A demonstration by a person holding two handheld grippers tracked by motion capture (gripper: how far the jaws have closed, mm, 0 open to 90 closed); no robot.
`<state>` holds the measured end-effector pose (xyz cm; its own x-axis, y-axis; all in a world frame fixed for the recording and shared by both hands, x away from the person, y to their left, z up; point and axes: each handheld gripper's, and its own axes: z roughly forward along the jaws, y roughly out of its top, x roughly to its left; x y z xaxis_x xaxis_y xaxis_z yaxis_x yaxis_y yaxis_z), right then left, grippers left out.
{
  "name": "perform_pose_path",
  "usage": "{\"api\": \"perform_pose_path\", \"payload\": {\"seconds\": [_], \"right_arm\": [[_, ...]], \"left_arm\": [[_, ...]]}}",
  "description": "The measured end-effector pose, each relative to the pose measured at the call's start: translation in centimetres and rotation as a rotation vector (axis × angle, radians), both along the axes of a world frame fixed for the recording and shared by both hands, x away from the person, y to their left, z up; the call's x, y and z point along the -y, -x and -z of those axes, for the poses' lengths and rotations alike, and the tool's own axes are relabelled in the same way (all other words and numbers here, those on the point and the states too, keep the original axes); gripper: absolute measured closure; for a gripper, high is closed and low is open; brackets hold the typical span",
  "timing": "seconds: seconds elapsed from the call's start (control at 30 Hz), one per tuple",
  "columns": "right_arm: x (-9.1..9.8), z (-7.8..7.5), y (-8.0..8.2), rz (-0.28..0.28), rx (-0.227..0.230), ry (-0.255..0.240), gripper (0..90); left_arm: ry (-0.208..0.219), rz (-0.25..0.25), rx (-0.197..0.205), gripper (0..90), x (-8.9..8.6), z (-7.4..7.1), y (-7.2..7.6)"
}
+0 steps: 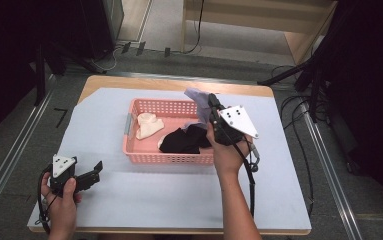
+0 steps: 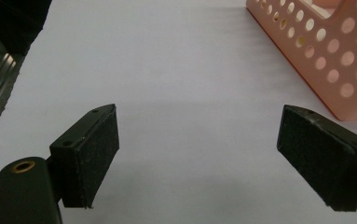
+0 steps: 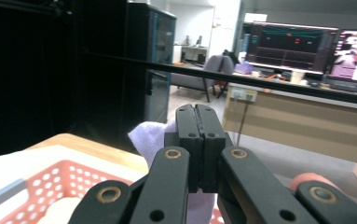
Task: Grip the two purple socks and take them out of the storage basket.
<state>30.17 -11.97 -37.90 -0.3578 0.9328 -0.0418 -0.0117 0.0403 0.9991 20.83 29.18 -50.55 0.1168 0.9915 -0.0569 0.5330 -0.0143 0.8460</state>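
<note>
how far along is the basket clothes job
Hard to call anything finished: no garment lies on the white table cover. In hand: the right gripper is shut on a lilac cloth, held above the pink basket. Left: a cream piece and a black piece in the basket; the left gripper waits open.

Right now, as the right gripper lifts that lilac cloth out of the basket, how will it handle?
Probably floppy: the lilac cloth droops around the shut right gripper. Likely light, a thin fabric. It may drag on the pink basket rim, since its tail hangs inside.
</note>
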Motion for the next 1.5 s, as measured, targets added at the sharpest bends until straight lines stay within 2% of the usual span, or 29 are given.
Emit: {"api": "perform_pose_path", "payload": {"seconds": [0.3,0.43,0.57,0.77,0.87,0.9,0.97,1.0,1.07,1.1,1.2,1.27,1.3,1.33,1.37,1.4,1.43,1.5], "right_arm": [[4.0,0.0,0.3,0.087,0.005,-0.013,90.0],[4.9,0.2,0.5,0.108,-0.003,-0.017,90.0],[6.5,1.2,0.5,0.144,-0.022,-0.004,90.0],[7.9,2.7,0.5,0.179,-0.061,-0.006,90.0],[8.8,4.3,0.2,0.203,-0.107,-0.006,90.0],[8.8,4.3,0.2,0.203,-0.107,-0.006,90.0],[9.4,5.7,0.0,0.220,-0.151,-0.011,90.0],[9.4,5.7,0.0,0.220,-0.151,-0.011,90.0],[9.9,6.7,-0.2,0.228,-0.173,-0.007,90.0],[10.2,7.7,-0.1,0.234,-0.198,-0.010,90.0],[10.7,9.2,0.1,0.241,-0.234,0.006,90.0],[10.9,10.2,0.4,0.246,-0.267,0.013,90.0],[10.9,10.2,0.4,0.246,-0.267,0.013,90.0],[10.9,11.1,0.7,0.240,-0.299,0.026,89.7],[10.9,11.1,0.7,0.240,-0.299,0.026,89.7],[11.0,11.5,0.9,0.234,-0.310,0.030,87.2],[11.1,12.0,1.3,0.212,-0.341,-0.007,75.3],[11.1,12.1,1.8,0.196,-0.356,-0.058,67.2]], "left_arm": [[-0.006,0.002,0.000,13.6,0.0,0.0,0.0],[-0.011,0.001,0.000,13.6,0.0,0.0,0.0],[-0.010,0.001,0.002,13.6,0.1,0.0,0.0],[-0.013,0.000,-0.001,13.6,0.1,0.0,0.0],[-0.015,0.001,-0.004,13.6,0.1,0.0,0.1],[-0.015,0.001,-0.004,13.6,0.1,0.0,0.1],[-0.015,0.001,-0.004,13.6,0.1,0.0,0.1],[-0.015,0.001,-0.004,13.6,0.1,0.0,0.1],[-0.015,0.002,-0.004,13.6,0.1,0.0,0.1],[-0.012,0.000,-0.003,13.6,0.1,0.0,0.1],[-0.012,0.000,-0.003,13.7,0.1,0.0,0.1],[-0.012,0.000,-0.003,13.6,0.1,0.0,0.1],[-0.012,0.000,-0.003,13.6,0.1,0.0,0.1],[-0.012,0.000,-0.002,13.6,0.1,0.0,0.1],[-0.013,0.000,-0.003,13.6,0.1,0.0,0.1],[-0.014,0.001,-0.003,13.7,0.1,0.0,0.1],[-0.014,0.001,-0.002,13.6,0.1,0.0,0.1],[-0.014,0.000,-0.001,13.7,0.2,0.0,0.1]]}}
